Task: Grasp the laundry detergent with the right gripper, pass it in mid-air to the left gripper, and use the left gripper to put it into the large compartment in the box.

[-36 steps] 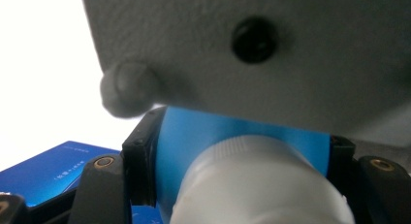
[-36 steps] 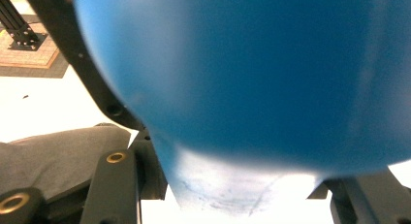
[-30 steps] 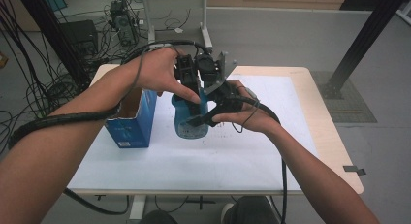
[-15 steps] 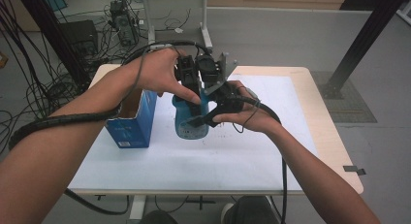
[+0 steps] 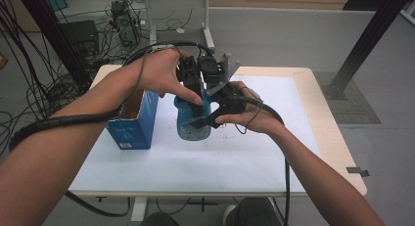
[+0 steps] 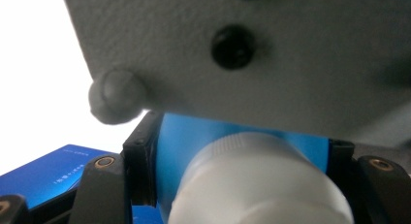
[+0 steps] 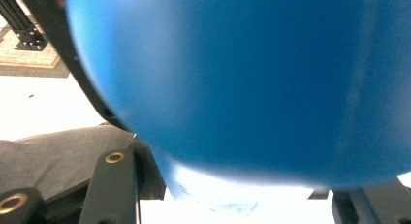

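Note:
A blue bottle (image 5: 192,125) stands upright on the white mat at mid-table. My left gripper (image 5: 195,89) comes down from above, shut on the bottle's white cap (image 6: 257,185), with the blue body (image 6: 189,136) just behind it. My right gripper (image 5: 203,119) reaches in from the right at bottle height and is shut on the blue body (image 7: 242,78), which bulges between its black jaws. The grey plate (image 6: 242,49) on top of the right gripper hangs close over the cap in the left gripper view. Hands hide most of the bottle's top in the high view.
An open blue carton (image 5: 133,122) stands just left of the bottle, close to my left forearm. The white mat (image 5: 205,162) covers the wooden table (image 5: 337,152). Thick cables trail off the table's left and front edges. A black post (image 5: 362,40) stands at far right.

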`<state>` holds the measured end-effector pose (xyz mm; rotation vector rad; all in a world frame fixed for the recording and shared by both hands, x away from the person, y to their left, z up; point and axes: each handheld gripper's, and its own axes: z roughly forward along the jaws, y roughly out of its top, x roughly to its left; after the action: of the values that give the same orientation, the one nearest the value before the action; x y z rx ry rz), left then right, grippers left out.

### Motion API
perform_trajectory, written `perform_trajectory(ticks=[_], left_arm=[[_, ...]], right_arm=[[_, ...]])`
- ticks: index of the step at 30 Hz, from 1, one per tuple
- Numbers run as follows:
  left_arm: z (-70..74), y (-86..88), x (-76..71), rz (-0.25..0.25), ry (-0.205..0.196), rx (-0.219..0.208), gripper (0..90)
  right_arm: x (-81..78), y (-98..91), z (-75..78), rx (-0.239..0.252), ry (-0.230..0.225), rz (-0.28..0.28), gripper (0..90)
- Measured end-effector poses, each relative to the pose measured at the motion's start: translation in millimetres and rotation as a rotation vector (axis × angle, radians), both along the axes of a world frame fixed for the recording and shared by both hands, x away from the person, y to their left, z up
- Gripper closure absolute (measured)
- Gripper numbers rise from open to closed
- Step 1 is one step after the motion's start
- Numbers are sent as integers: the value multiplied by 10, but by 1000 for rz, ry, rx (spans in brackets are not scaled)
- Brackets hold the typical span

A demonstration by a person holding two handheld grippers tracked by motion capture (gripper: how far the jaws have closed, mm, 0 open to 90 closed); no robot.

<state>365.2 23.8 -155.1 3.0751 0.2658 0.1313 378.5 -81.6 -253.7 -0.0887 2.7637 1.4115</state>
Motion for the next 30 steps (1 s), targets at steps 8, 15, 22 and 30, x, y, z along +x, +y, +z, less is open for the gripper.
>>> perform_trajectory(ticks=[8,15,22,30], left_arm=[[3,3,6,0,1,-2,368],[1,11,3,3,1,-2,368],[-7,12,-1,2,4,-2,368],[-15,9,-3,5,10,5,368]], right_arm=[[6,-2,-3,4,0,2,422],[3,5,-4,5,3,1,421],[-2,6,-13,7,3,3,420],[-8,-1,-9,34,1,6,408]])
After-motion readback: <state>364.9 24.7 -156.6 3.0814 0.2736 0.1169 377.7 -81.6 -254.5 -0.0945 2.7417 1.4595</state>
